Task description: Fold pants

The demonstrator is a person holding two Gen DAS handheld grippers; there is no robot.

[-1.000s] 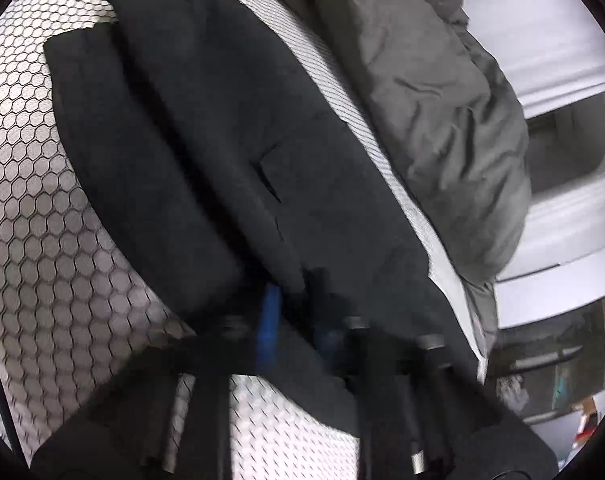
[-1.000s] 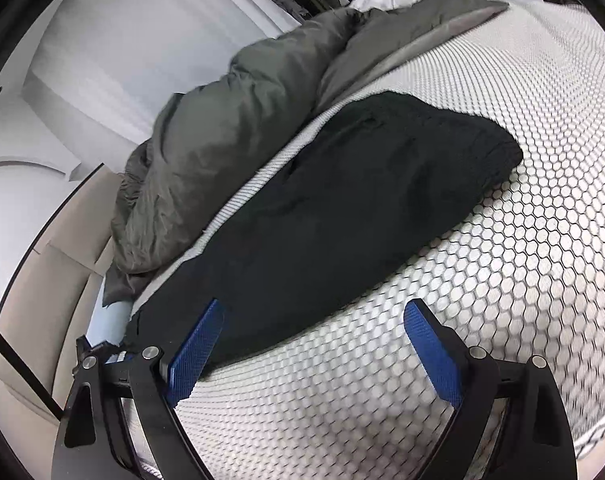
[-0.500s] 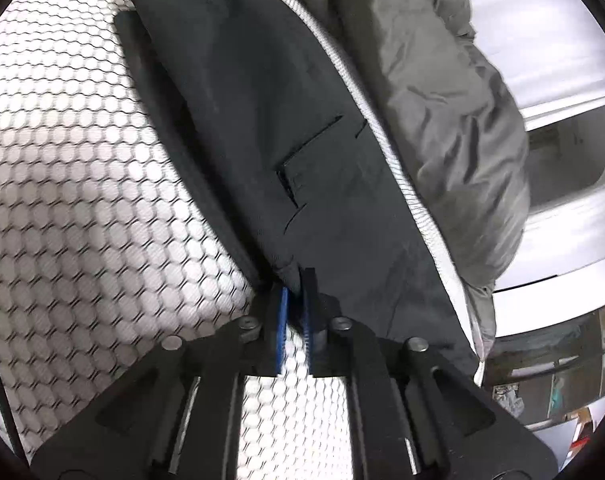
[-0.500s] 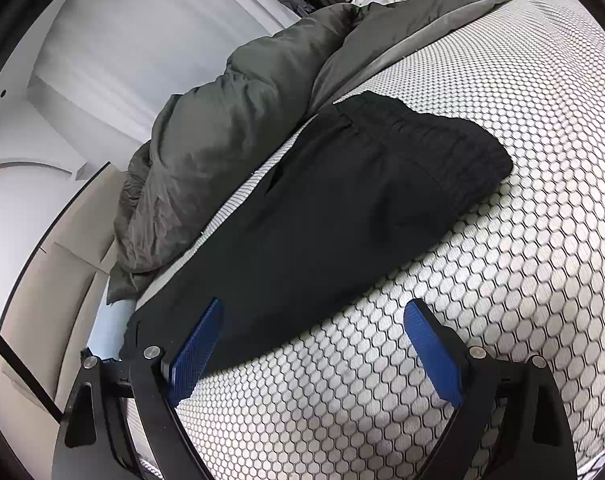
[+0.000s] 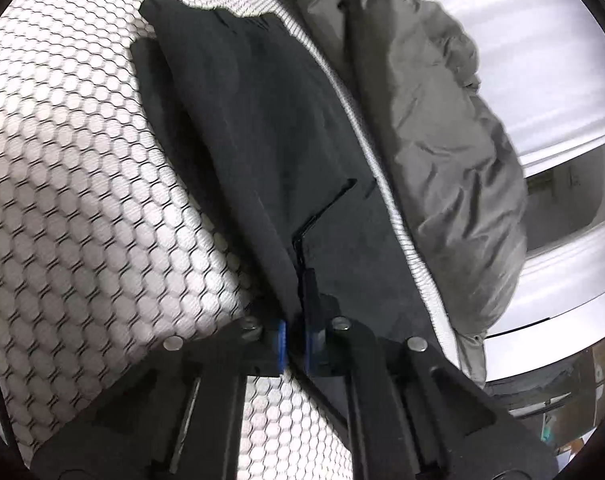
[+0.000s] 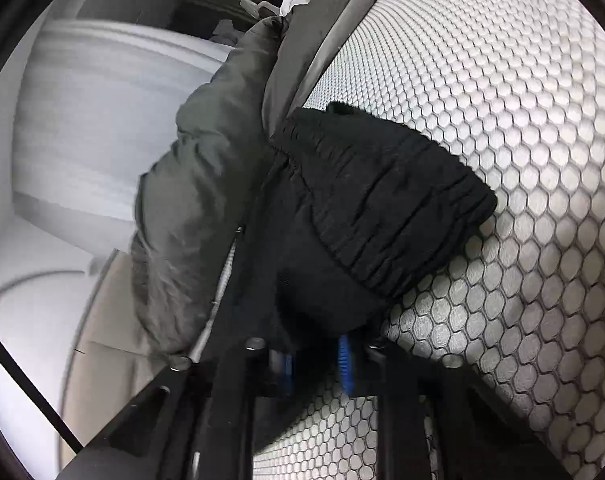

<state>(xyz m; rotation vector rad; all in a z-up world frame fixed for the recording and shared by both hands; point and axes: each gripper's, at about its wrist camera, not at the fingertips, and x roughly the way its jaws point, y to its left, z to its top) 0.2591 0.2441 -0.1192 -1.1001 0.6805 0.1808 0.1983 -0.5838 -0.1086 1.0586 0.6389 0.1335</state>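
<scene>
Black pants (image 5: 262, 160) lie lengthwise on a white bed cover printed with dark hexagons (image 5: 82, 180). A pocket slit (image 5: 322, 212) shows on the near part. My left gripper (image 5: 296, 340) is shut on the pants' near edge, and cloth runs down between its blue pads. In the right wrist view the pants (image 6: 342, 260) show their gathered elastic waistband (image 6: 402, 200). My right gripper (image 6: 316, 368) sits at the cloth below the waistband. Its jaws are closing, with a bunch of black fabric pinched between the blue pads.
A crumpled grey duvet (image 5: 442, 140) lies right against the pants' far side, seen in the right wrist view as the duvet (image 6: 206, 200) on the left. Beyond it stands a white wall panel (image 6: 82, 140). The hexagon cover (image 6: 522, 160) spreads to the right.
The right gripper came forward and down to the pants, rolled, and went from wide open to nearly closed on the fabric. The left gripper shifted a little along the pants edge, still pinched.
</scene>
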